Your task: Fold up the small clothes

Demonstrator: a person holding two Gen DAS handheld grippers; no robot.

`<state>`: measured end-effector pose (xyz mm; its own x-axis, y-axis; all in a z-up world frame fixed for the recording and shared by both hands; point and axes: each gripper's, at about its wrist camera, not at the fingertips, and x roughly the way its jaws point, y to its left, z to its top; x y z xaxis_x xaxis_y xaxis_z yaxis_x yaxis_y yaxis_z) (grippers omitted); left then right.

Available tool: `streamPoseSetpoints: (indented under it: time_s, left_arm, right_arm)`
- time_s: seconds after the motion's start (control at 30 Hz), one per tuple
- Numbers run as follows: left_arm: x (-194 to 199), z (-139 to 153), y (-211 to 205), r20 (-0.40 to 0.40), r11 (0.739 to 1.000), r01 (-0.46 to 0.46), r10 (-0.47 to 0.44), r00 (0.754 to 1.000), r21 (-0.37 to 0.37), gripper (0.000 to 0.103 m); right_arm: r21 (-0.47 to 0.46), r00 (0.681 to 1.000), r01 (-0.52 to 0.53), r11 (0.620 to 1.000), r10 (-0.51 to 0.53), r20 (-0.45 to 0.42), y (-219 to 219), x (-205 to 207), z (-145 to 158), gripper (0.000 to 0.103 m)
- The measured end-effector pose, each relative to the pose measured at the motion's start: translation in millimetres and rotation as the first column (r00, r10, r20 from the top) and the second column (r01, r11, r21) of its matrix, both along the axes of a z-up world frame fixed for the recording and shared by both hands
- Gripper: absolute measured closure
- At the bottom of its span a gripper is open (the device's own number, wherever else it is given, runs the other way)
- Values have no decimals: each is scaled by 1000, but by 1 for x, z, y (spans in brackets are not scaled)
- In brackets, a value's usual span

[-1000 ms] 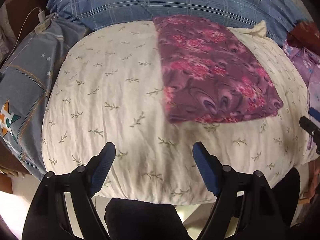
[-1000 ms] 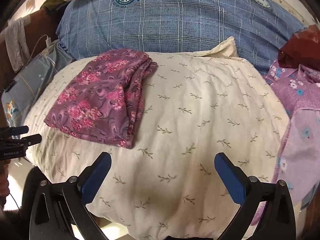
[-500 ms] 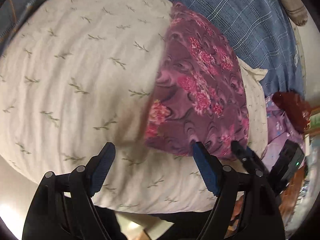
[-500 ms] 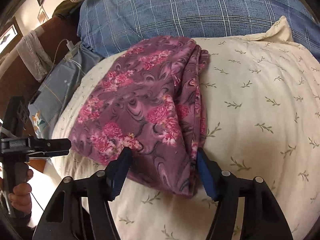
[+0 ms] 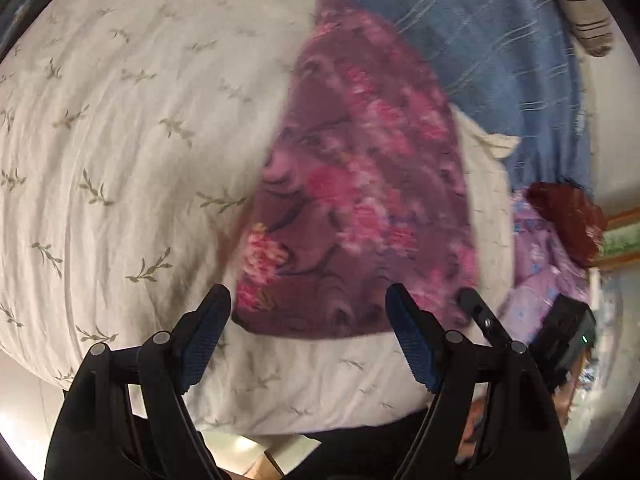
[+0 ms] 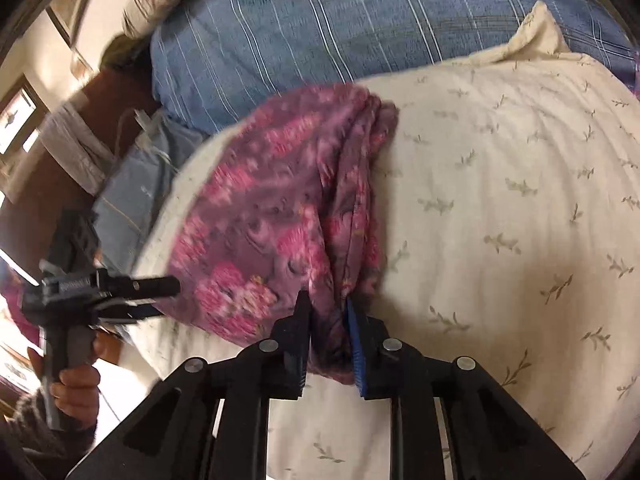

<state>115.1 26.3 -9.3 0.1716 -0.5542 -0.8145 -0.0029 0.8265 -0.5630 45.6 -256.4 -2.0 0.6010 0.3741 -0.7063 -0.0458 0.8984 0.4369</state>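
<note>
A folded purple cloth with pink flowers (image 5: 360,184) lies on a cream pillow with a leaf print (image 5: 120,140). My left gripper (image 5: 308,312) is open, its fingers either side of the cloth's near edge, just short of it. My right gripper (image 6: 328,312) is shut on the near corner of the cloth (image 6: 280,208), at its bunched folded edge. The right gripper also shows in the left wrist view (image 5: 480,316) at the cloth's right corner. The left gripper shows in the right wrist view (image 6: 120,288), held by a hand at the left.
A blue checked pillow (image 6: 360,12) lies behind the cream pillow (image 6: 520,200). A light blue cloth with a cable (image 6: 132,184) is at the left. A lilac floral cloth (image 5: 540,256) and a dark red item (image 5: 568,216) are at the right.
My right gripper has moved in and closed on the cloth's near corner. My left gripper has swung right and now faces the cloth's near edge, still open.
</note>
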Motion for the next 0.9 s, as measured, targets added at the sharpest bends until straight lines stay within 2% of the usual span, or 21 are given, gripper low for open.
streamPoseSetpoints:
  time_s: [0.07,0.13,0.17,0.27,0.4,0.43,0.47,0.5,0.57,0.63,0.7,0.77,0.8,0.83,0.9]
  left_arm:
    - [4,19,9,49,1000,-5,6,999,-29,23]
    - [22,32,12,95,999,-18,22,995,-39,22]
    - [36,35,10,111,1000,-25,27,993,-17,21]
    - [70,21,4,73,999,-31,28,997,43,21]
    - [91,-6,-10,16,997,-24,23,1000,70,21]
    - [93,-12,-14,3,997,-23,23,1000,76,21]
    - [93,-17,-16,-17,997,-24,26,1000,71,21]
    - [92,-18,-18,-27,998,-23,25,999,58,21]
    - [86,-12,-22,-4,1000,-11,11,1000,24,21]
    - [78,-8,-27,39,998,4,-6,999,56,21]
    - [80,-16,-37,35,995,32,-36,999,98,21]
    - [79,-19,-43,49,989,44,-52,997,143,21]
    - [79,-17,-44,55,988,52,-61,997,148,21]
    - [79,-12,-43,54,988,68,-76,996,138,21]
    - [82,1,-36,74,993,68,-75,994,96,21]
  right_arm:
    - [30,998,29,999,-30,51,-10,3,17,54]
    - [45,993,60,997,-64,95,-17,19,34,50]
    - [49,993,60,997,-64,99,-17,28,36,50]
    - [65,997,31,997,-35,69,-7,68,34,51]
    - [6,1000,-14,1000,14,-4,20,102,8,53]
    - [-14,1000,-17,1000,17,-13,22,102,5,62]
    - [-48,1000,-25,999,24,-18,26,104,3,96]
    - [-75,999,-36,996,36,-9,29,103,5,95]
    - [-57,997,-30,998,33,64,23,90,21,96]
    - [-68,993,-13,998,21,112,15,79,29,97]
    - [-91,1000,8,996,-6,25,7,88,7,97]
    - [-65,999,8,998,-10,-32,4,93,-14,96]
    - [-35,1000,20,999,-21,-23,1,91,-13,95]
    - [5,1000,18,1000,-18,-18,-2,90,-9,89]
    - [69,1000,21,997,-22,10,-13,88,7,86]
